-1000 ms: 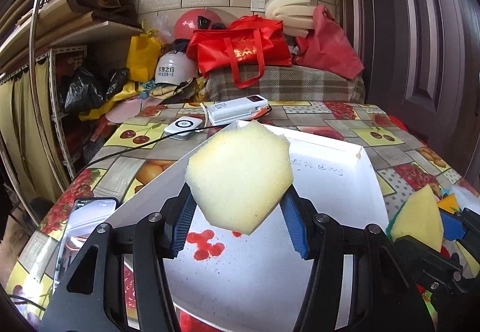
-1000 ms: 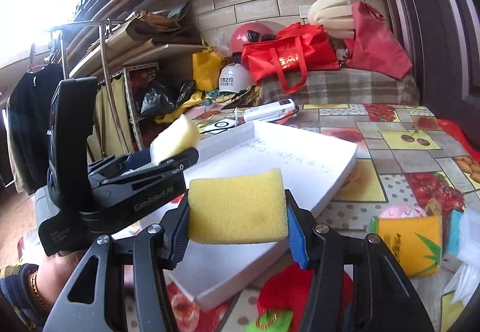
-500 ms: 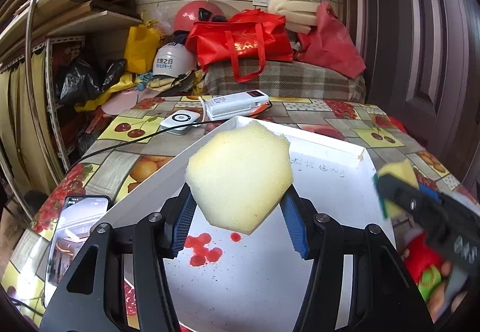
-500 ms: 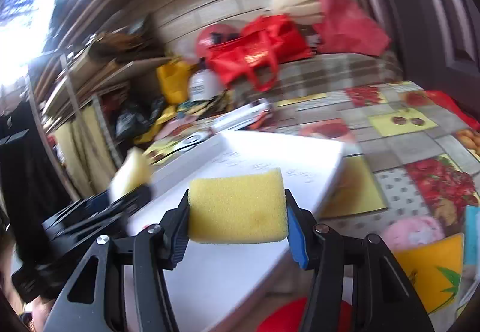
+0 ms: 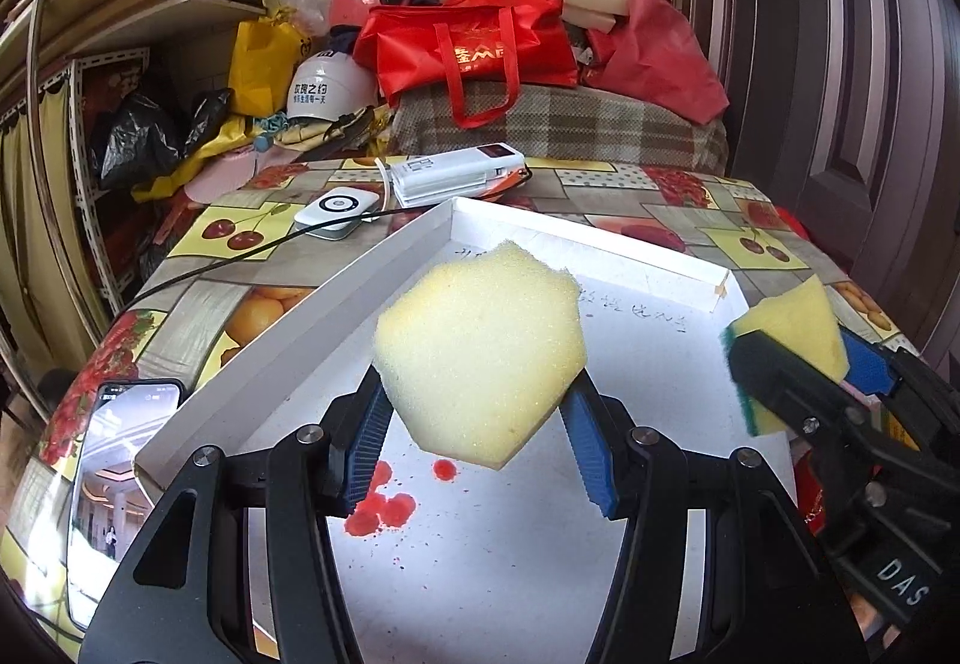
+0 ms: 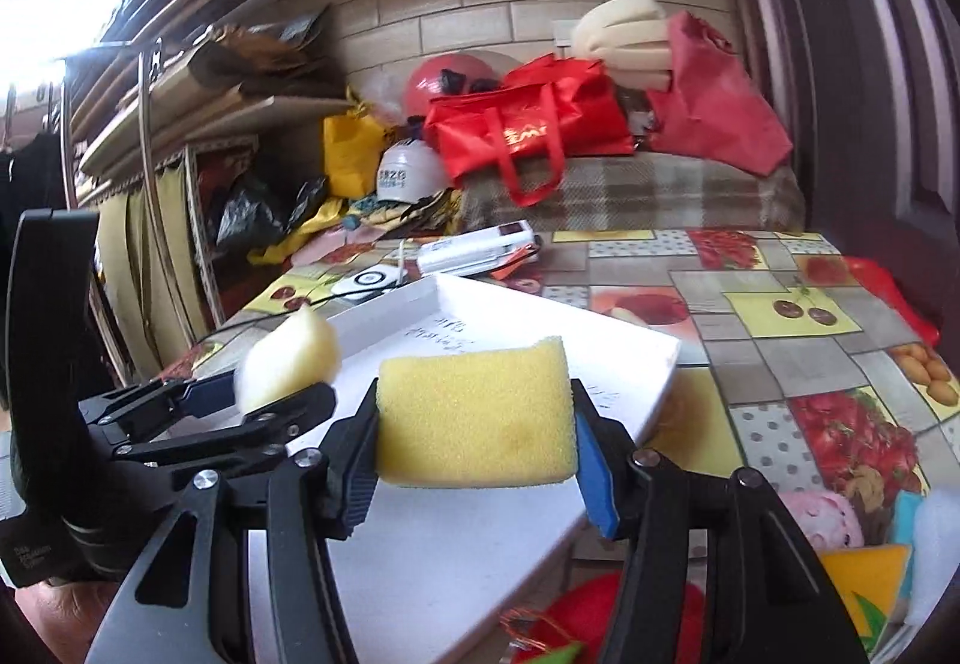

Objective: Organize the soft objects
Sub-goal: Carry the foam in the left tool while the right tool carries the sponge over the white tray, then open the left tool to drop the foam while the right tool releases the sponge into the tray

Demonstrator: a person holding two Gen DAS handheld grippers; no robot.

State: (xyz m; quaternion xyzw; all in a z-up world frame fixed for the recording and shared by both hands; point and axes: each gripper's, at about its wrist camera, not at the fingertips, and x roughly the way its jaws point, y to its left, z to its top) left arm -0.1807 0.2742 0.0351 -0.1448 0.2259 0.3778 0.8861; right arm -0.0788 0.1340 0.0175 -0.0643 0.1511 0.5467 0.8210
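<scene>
My left gripper is shut on a pale yellow hexagonal sponge and holds it above the white tray. My right gripper is shut on a yellow rectangular sponge with a green scouring back, above the tray's right part. The right gripper and its sponge show at the right of the left wrist view. The left gripper and the hexagonal sponge show at the left of the right wrist view.
A phone lies left of the tray. A white charger puck and a power bank lie behind it, with a black cable. Soft toys and pads lie right of the tray. Bags and helmets crowd the back.
My right gripper has moved in over the tray's right side with its sponge. My left gripper has held the hexagonal sponge almost still above the tray.
</scene>
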